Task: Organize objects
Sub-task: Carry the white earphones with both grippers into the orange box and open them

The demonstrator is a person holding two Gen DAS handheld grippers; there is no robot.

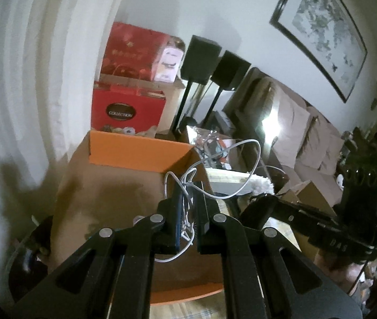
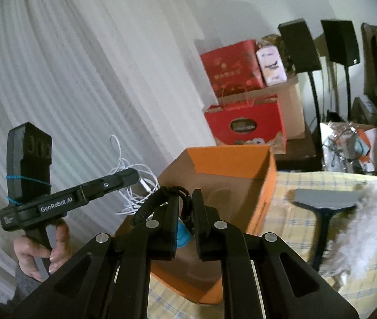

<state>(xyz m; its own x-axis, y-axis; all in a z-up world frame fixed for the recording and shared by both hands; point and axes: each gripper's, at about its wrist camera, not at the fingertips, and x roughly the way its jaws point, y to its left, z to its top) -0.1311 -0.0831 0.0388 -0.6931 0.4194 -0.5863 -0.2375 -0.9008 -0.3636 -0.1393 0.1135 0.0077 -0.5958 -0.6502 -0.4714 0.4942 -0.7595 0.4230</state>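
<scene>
An open orange cardboard box (image 1: 135, 151) sits below my left gripper (image 1: 188, 194), which is shut on a tangled white cable (image 1: 241, 154) hanging over the box's right side. In the right wrist view the same box (image 2: 228, 159) lies ahead on a checked cloth. My right gripper (image 2: 185, 199) is shut on a black braided strap (image 2: 148, 207) with a blue piece (image 2: 183, 234) low between the jaws. A hand holds the left gripper (image 2: 132, 175) at the left, the white cable (image 2: 132, 186) dangling from it. The right gripper (image 1: 257, 202) shows at the right of the left wrist view.
A grey-headed brush with a black handle (image 2: 323, 199) and a white fluffy thing (image 2: 374, 212) lie on the checked cloth (image 2: 294, 183) right of the box. Red gift boxes (image 2: 244, 125), two black speakers on stands (image 2: 297, 45), a cluttered bag (image 2: 347, 143), a sofa (image 1: 308, 138) and white curtains (image 2: 82, 79) stand behind.
</scene>
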